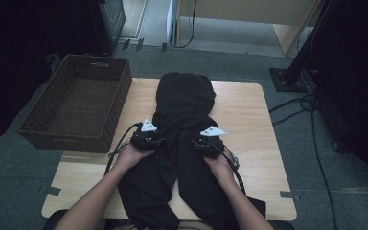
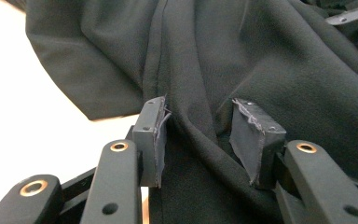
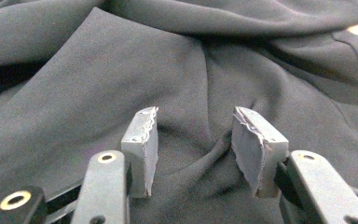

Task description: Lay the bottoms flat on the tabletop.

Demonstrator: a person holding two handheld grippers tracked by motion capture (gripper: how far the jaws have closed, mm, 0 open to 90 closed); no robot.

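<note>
A black garment (image 1: 184,103) lies lengthwise down the middle of the wooden table (image 1: 249,124), its two long parts hanging over the near edge. My left gripper (image 1: 158,141) rests on the garment's left side and my right gripper (image 1: 197,143) on its right side, each held in one hand. In the left gripper view the jaws (image 2: 198,105) stand apart astride a raised fold of the cloth (image 2: 242,60) beside a seam. In the right gripper view the jaws (image 3: 196,112) also stand apart, pushed down onto the cloth (image 3: 98,70), with a small ridge between the pads.
A dark wicker basket (image 1: 62,139) stands on the table's left edge, beside the left hand. Bare tabletop (image 2: 18,116) lies left of the garment. Cables (image 1: 316,129) trail over the grey floor to the right, near a black stand foot (image 1: 287,79).
</note>
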